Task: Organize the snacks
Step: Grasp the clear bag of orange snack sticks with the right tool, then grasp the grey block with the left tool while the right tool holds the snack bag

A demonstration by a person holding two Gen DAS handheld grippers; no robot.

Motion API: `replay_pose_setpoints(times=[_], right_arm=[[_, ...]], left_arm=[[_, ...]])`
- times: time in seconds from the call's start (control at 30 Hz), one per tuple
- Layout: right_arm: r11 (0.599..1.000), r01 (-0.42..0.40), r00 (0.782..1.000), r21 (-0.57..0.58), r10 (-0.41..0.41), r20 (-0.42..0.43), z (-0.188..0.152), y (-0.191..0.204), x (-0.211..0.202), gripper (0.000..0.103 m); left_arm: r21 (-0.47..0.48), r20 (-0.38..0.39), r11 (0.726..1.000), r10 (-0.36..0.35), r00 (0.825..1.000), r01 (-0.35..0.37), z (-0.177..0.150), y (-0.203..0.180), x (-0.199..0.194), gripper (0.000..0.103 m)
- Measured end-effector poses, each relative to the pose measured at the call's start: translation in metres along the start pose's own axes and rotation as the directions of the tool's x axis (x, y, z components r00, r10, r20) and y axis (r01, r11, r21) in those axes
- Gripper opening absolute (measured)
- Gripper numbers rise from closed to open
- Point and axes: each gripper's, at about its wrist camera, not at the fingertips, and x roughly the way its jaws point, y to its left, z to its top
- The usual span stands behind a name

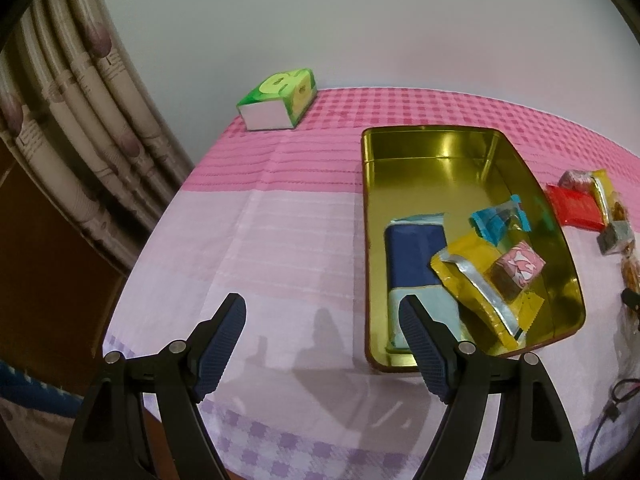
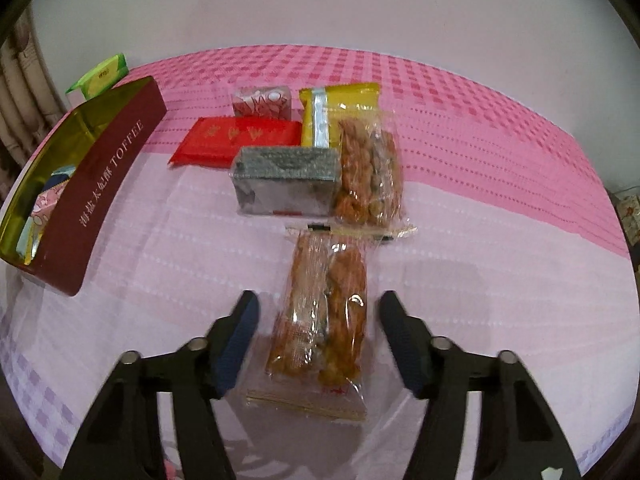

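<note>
A gold tin (image 1: 472, 148) with a maroon outside (image 2: 108, 184) lies on the pink cloth and holds a blue packet (image 1: 416, 256), a yellow packet (image 1: 472, 280), a pink cube (image 1: 520, 266) and a cyan packet (image 1: 496, 220). My left gripper (image 1: 324, 312) is open and empty over the cloth, left of the tin. My right gripper (image 2: 318, 304) is open, its fingers either side of a clear packet of fried twists (image 2: 320, 328) lying on the cloth. Beyond lie a second twist packet (image 2: 368, 168), a grey box (image 2: 284, 184), a red packet (image 2: 236, 136), a yellow packet (image 2: 340, 116) and a pink-white cube (image 2: 262, 100).
A green tissue box (image 1: 280, 98) stands at the table's far left corner by the wall. A curtain (image 1: 68, 120) hangs at the left. A black cable (image 1: 616, 400) lies near the table's front right edge.
</note>
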Motion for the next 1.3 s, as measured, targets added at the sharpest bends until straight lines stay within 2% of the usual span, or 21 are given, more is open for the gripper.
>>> replay_pose_setpoints(times=[0.2, 0.37, 0.63, 0.93, 1.1, 1.3], right_arm=[[1.000, -0.016, 1.000, -0.011, 0.016, 0.024, -0.002, -0.003, -0.001, 0.036], [0.999, -0.006, 0.999, -0.033, 0.008, 0.041, -0.011, -0.016, -0.006, 0.036], [0.999, 0.051, 0.997, 0.007, -0.052, 0.055, -0.010, -0.065, -0.004, 0.036], [0.993, 0.116, 0.988, 0.016, -0.117, 0.099, 0.009, -0.106, 0.010, 0.036], [0.996, 0.086, 0.989, 0.015, -0.087, 0.118, 0.012, -0.118, 0.014, 0.036], [0.998, 0.054, 0.988, 0.026, -0.057, 0.141, 0.009, -0.125, 0.015, 0.036]], left_arm=[[0.047, 0.012, 0.999, -0.015, 1.000, 0.014, -0.002, -0.016, -0.001, 0.079], [0.126, 0.044, 0.992, -0.034, 0.998, 0.029, -0.001, -0.043, -0.013, 0.079], [0.237, 0.069, 0.966, -0.126, 0.990, 0.106, 0.008, -0.103, -0.028, 0.079], [0.357, 0.054, 0.912, -0.236, 0.970, 0.202, 0.019, -0.181, -0.028, 0.079], [0.413, 0.037, 0.878, -0.284, 0.958, 0.244, 0.023, -0.214, -0.025, 0.079], [0.485, 0.013, 0.822, -0.350, 0.937, 0.300, 0.029, -0.248, -0.023, 0.079]])
